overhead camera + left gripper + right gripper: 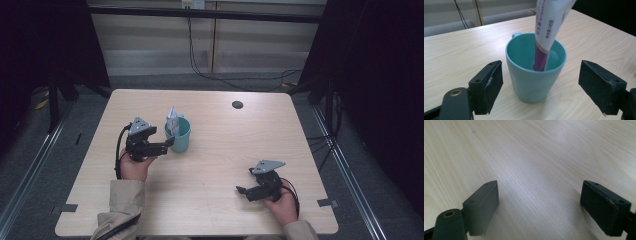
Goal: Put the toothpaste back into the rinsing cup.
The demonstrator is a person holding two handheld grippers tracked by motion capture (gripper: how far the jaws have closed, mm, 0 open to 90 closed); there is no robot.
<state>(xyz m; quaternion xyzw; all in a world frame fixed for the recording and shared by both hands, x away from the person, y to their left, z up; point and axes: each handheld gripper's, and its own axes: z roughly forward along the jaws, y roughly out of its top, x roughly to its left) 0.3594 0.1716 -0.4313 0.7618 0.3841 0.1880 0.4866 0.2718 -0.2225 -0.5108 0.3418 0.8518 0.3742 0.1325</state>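
Note:
A teal mug stands upright left of the table's middle, its handle turned to the far side. A white and purple tube stands in it, cap end down, leaning on the rim. My left gripper sits just left of the mug. In the left gripper view the mug and the tube lie straight ahead of my left gripper; its jaws are open wide and touch neither. Near the front right, my right gripper rests low over bare wood, open with nothing in it.
The light wooden table has a small dark round hole near its far edge. Black cables trail on the floor beyond it. Dark frame posts stand at both sides of the table.

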